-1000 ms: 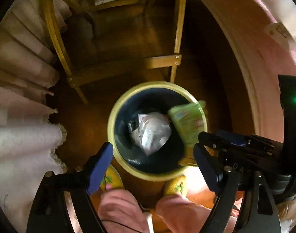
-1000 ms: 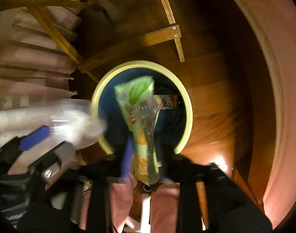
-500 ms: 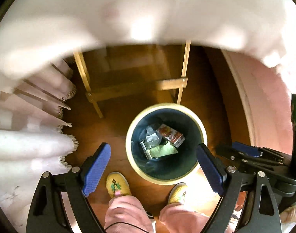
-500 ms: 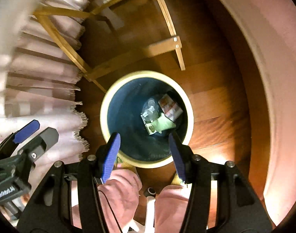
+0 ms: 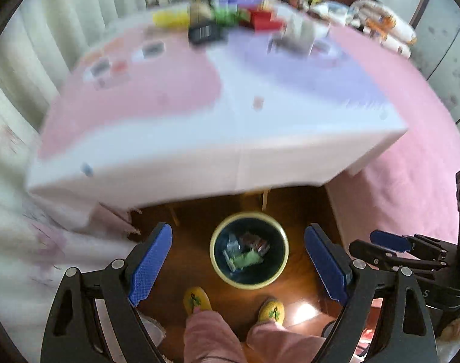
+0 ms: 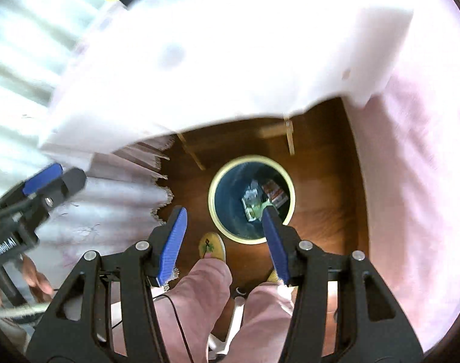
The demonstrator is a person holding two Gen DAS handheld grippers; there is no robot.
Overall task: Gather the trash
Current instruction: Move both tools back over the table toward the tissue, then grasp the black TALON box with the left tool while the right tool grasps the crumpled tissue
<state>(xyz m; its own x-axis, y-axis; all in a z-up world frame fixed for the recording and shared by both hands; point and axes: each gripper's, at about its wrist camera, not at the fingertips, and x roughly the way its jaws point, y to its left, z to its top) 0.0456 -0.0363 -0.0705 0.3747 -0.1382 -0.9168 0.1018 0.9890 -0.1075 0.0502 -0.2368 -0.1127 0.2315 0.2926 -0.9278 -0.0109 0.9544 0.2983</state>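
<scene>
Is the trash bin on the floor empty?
No, the trash bin has a green wrapper and other packets lying at its bottom.

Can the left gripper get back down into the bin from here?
Probably yes. The left gripper stands open and empty above the bin, whose mouth is uncovered. The table edge sits further off and does not overhang it, and the slippers stand just short of its rim.

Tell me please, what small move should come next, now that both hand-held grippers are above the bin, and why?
Probably carry the left hand-held gripper toward the cluttered far end of the table for another piece. Both it and the right hand-held gripper stand open and empty, and the wrappers already lie inside the trash bin on the floor.
</scene>
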